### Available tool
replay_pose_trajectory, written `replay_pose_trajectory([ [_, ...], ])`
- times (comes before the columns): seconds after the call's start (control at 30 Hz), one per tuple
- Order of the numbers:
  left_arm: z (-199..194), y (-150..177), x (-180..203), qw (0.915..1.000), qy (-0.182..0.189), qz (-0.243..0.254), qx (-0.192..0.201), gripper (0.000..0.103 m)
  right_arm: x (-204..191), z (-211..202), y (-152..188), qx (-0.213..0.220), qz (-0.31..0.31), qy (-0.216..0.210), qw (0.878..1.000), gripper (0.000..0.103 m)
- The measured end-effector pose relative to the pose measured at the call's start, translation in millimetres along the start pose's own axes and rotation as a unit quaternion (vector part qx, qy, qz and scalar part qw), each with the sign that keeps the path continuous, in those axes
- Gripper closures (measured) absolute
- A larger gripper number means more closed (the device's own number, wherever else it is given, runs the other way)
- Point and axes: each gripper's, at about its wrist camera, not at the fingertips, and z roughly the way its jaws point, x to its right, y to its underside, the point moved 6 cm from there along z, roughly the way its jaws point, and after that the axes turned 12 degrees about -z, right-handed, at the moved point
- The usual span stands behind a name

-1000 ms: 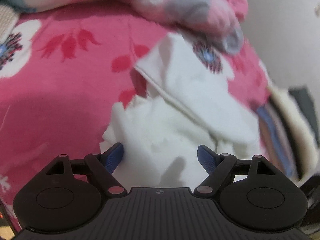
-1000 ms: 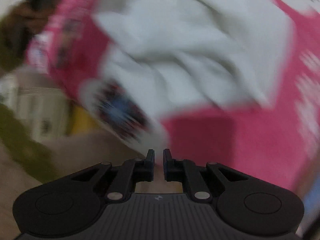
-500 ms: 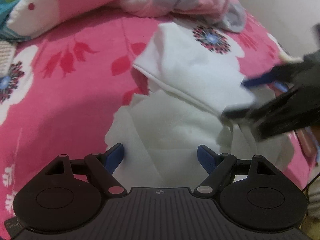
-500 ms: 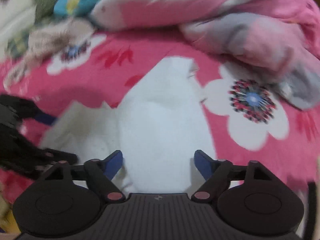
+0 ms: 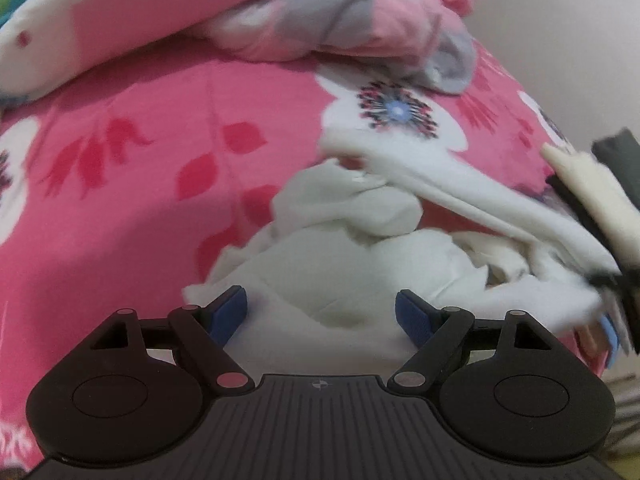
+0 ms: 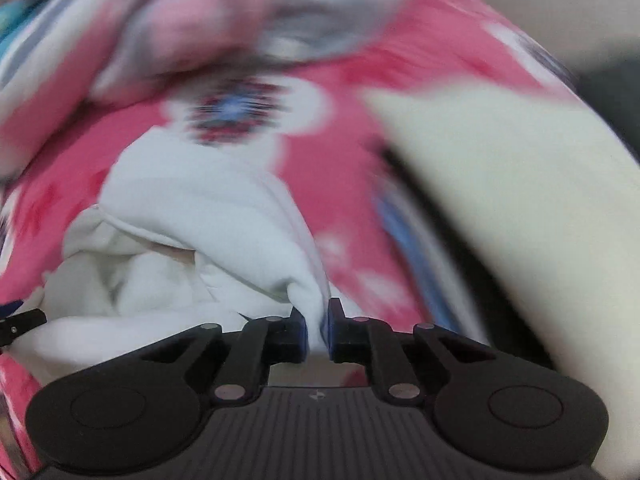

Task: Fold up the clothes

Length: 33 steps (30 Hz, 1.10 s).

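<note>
A bed covered by a pink bedsheet fills both views; the sheet is smooth, soft-looking cloth printed with red leaf sprigs and large white flowers with dark, blue-centred hearts. Along its far edge lies a bulky, rumpled quilt in pink, white and grey patches, rolled into thick rounded folds. In the right wrist view a broad, pale cream shape sweeps across the right side, too blurred to tell what it is. The white garment lies crumpled on the sheet near the bed's near right edge, a matte, slightly fleecy fabric bunched into soft lumps and deep creases, with one flat flap drawn out taut toward the right in a long tapered band. The right gripper has its jaws pressed together on a gathered fold of that garment, the cloth rising as a narrow pinched ridge between the dark blue pads; in the left wrist view this gripper shows only as a dark blur at the right edge. The left gripper hovers low over the near side of the garment with its jaws spread wide, the blue rubber fingertips standing at either side of a smooth white mound and holding nothing, its black ribbed body and round pivots filling the lower frame.
</note>
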Motion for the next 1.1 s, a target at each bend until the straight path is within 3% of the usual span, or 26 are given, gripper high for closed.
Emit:
replay_pose_trajectory([
  [0.13,15.3,-2.8,17.9,0.9994,0.008,0.029,-0.016,0.021,30.1,-18.3,85.7,-0.095,0.107,0.013,0.990,0.092],
  [0.33,23.2,-10.7,45.6,0.9966,0.025,0.074,-0.026,0.021,41.0,-17.0,200.0,-0.227,0.218,0.028,0.949,0.090],
  [0.37,23.1,-12.7,51.9,0.9952,0.032,0.089,-0.024,0.021,43.1,-17.0,212.7,-0.239,0.246,0.028,0.939,0.083],
  [0.43,23.6,-13.1,64.5,0.9906,0.050,0.126,-0.022,0.021,45.3,-21.6,220.9,-0.238,0.276,0.027,0.931,0.070],
  [0.5,30.0,-9.1,79.0,0.9822,0.067,0.173,-0.031,0.017,41.3,-31.6,211.0,-0.214,0.249,0.026,0.944,0.065],
  [0.57,42.3,-0.1,93.4,0.9697,0.084,0.224,-0.047,0.011,20.8,-49.2,195.4,-0.171,0.171,-0.020,0.970,0.051],
  [0.6,48.5,4.6,98.4,0.9643,0.090,0.244,-0.051,0.010,7.5,-59.7,188.1,-0.150,0.124,-0.049,0.980,0.051],
  [0.67,65.1,15.9,107.6,0.9525,0.090,0.284,-0.065,0.010,-17.3,-80.8,178.7,-0.130,0.035,-0.075,0.988,0.051],
  [0.77,82.4,26.3,116.3,0.9401,0.079,0.321,-0.083,0.015,-39.8,-90.2,147.1,-0.082,-0.044,-0.083,0.992,0.051],
  [0.87,89.1,31.8,111.7,0.9339,0.041,0.346,-0.082,0.026,-60.9,-74.9,98.9,-0.014,-0.120,-0.093,0.988,0.051],
  [1.0,87.3,38.8,95.7,0.9305,-0.004,0.353,-0.099,0.032,-97.9,-12.2,26.6,0.055,-0.242,-0.103,0.963,0.050],
  [1.1,85.4,43.4,86.1,0.9327,-0.025,0.344,-0.106,0.032,-105.5,52.4,8.6,0.016,-0.318,-0.090,0.943,0.048],
])
